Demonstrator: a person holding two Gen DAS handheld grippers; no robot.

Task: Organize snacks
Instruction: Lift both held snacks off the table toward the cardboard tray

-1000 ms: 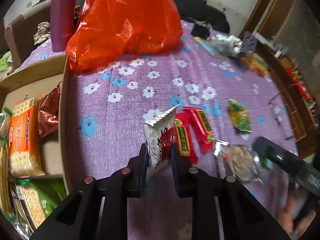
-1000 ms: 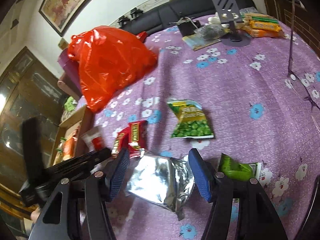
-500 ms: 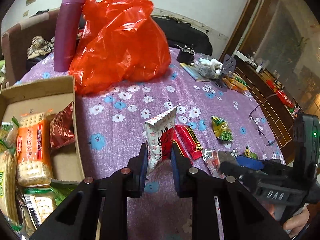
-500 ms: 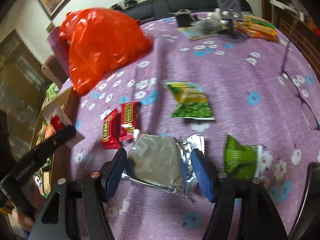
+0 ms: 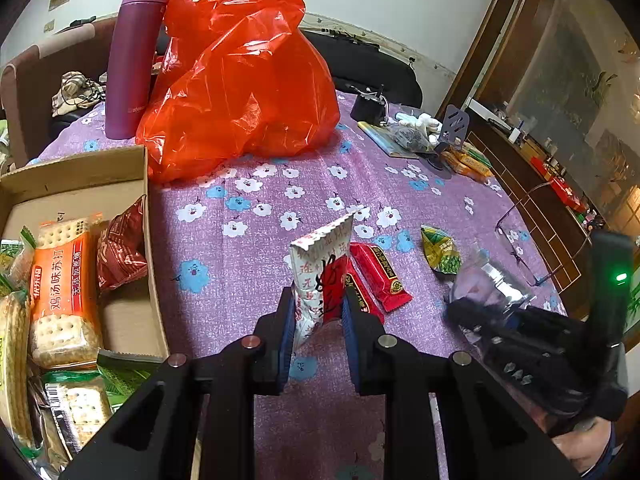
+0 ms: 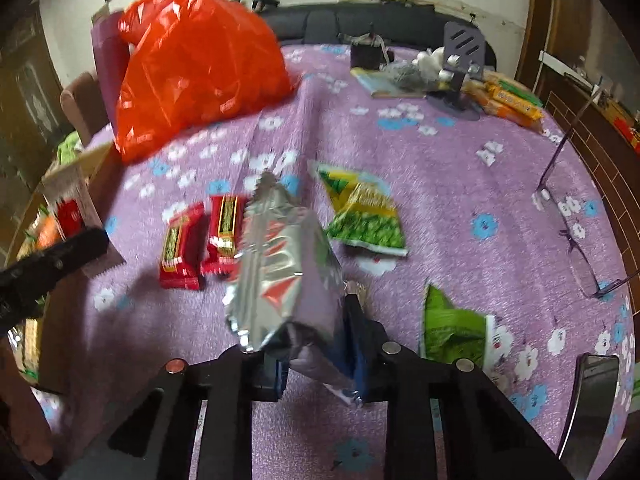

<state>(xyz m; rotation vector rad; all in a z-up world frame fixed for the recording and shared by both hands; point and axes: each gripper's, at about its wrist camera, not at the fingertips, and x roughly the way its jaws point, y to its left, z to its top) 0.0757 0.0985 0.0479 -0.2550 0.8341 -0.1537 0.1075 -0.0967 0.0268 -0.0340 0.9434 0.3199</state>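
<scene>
Both pairs of jaws were pinching snacks. Those of the left gripper (image 5: 316, 316) were pressed on the lower part of a white-and-red packet (image 5: 320, 268), which stood upright between them above the purple flowered tablecloth (image 5: 248, 240). Left of these jaws sat the cardboard box (image 5: 152, 280), with cracker packs (image 5: 60, 284) inside. The right gripper (image 6: 320, 344) had just closed its jaws, and they clamped a silver foil packet (image 6: 280, 264) lifted clear of the cloth. Beyond and left of these jaws lay two red bars (image 6: 200, 236), beyond and right a green pea packet (image 6: 366, 216), and beside them on the right another green packet (image 6: 452, 328).
</scene>
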